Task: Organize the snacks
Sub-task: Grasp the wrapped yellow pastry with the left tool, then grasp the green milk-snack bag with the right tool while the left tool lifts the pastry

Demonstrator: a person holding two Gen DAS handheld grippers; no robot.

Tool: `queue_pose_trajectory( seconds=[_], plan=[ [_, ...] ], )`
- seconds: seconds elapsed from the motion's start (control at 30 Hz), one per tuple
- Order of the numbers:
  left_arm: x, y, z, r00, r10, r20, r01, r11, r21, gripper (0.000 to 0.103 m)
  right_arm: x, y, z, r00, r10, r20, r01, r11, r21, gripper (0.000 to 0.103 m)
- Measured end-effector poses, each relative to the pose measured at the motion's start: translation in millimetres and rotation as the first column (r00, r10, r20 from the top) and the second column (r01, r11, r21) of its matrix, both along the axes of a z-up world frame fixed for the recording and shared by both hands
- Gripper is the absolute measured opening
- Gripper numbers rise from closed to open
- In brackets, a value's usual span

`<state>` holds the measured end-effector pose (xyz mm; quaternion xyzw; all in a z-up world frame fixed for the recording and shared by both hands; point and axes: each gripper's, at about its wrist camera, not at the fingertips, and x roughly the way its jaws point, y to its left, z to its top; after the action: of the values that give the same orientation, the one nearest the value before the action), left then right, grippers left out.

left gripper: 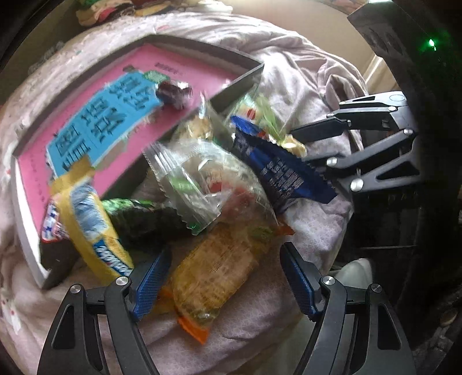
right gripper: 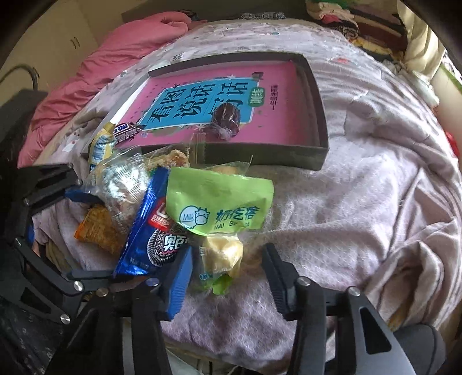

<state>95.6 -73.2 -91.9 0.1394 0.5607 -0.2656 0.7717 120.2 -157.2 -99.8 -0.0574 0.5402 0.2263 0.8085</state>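
Note:
A pile of snack packets lies on a lilac blanket in front of a shallow grey box (right gripper: 260, 158) lined with a pink sheet. My left gripper (left gripper: 225, 248) is open, its blue pads (left gripper: 150, 282) straddling an orange-yellow cracker packet (left gripper: 216, 268) without touching it. My right gripper (right gripper: 226, 249) is open around the lower end of a green milk-snack packet (right gripper: 219, 199), with a gap on its right side. A blue Oreo packet (right gripper: 150, 236) lies just left of it. One dark-wrapped candy (right gripper: 226, 121) sits inside the box.
A clear packet (left gripper: 196, 178), a dark green one (left gripper: 144, 222) and a yellow one (left gripper: 92, 230) lean by the box's near corner. The right gripper's linkage (left gripper: 361, 144) shows at the pile's right. A pink duvet (right gripper: 101, 66) and piled clothes (right gripper: 361, 23) lie beyond.

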Motion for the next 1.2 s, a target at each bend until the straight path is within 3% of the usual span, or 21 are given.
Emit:
queue_pose_trajectory(
  seconds=[0.3, 0.47, 0.67, 0.9, 1.0, 1.2],
  plan=[
    [5, 1, -6, 0.999, 0.038, -0.013, -0.039, 0.998, -0.051, 0.078, 16, -14, -13, 0.995, -0.051, -0.088, 0.063, 0.987, 0.146, 0.044],
    [6, 5, -4, 0.998, 0.063, -0.008, -0.064, 0.997, -0.045, 0.058, 13, -12, -5, 0.998, -0.041, -0.053, 0.049, 0.984, 0.172, 0.036],
    [0, 11, 0, 0.996, 0.087, -0.008, -0.087, 0.995, -0.047, 0.047, 14, -13, -6, 0.996, -0.052, -0.074, 0.065, 0.983, 0.171, 0.036],
    [-6, 24, 7, 0.989, 0.146, -0.025, -0.148, 0.984, -0.095, 0.044, 20, -11, -14, 0.992, -0.064, -0.105, 0.081, 0.982, 0.172, 0.041],
    [-9, 35, 13, 0.983, 0.183, -0.02, -0.184, 0.976, -0.119, 0.043, 19, -13, -11, 0.994, -0.058, -0.092, 0.076, 0.977, 0.2, 0.034],
    [-17, 52, 26, 0.974, 0.228, -0.016, -0.227, 0.959, -0.169, 0.041, 6, -20, 10, 0.997, -0.061, -0.041, 0.069, 0.963, 0.26, 0.033]
  ],
)
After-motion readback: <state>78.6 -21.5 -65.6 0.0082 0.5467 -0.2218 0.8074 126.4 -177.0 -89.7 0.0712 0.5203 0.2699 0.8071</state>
